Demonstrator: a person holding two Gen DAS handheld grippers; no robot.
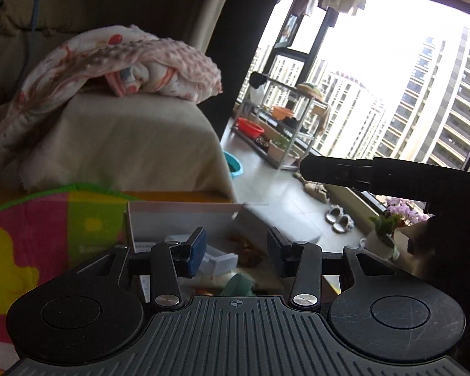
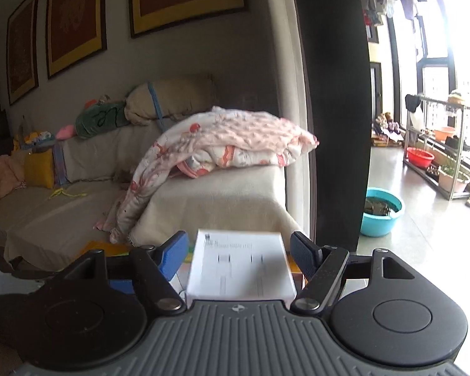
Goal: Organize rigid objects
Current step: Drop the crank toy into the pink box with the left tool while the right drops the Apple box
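Observation:
In the left wrist view my left gripper [image 1: 236,252] is open and empty above an open white cardboard box [image 1: 185,216] that holds a small white box [image 1: 217,261], a green item [image 1: 238,285] and brownish items. A black part of the other tool [image 1: 376,174] crosses at the right. In the right wrist view my right gripper [image 2: 238,258] has its blue fingers [image 2: 172,255] spread wide either side of a white rectangular box [image 2: 239,269] with printed labels. The box lies between the jaws; the pads stand slightly apart from its sides.
A colourful duck-print mat [image 1: 31,244] lies under the cardboard box. A beige sofa [image 2: 203,200] with a pink blanket [image 2: 228,138] stands behind. A blue basin [image 2: 380,213] sits on the floor; a metal rack [image 1: 279,125] with red and orange bowls stands by the window.

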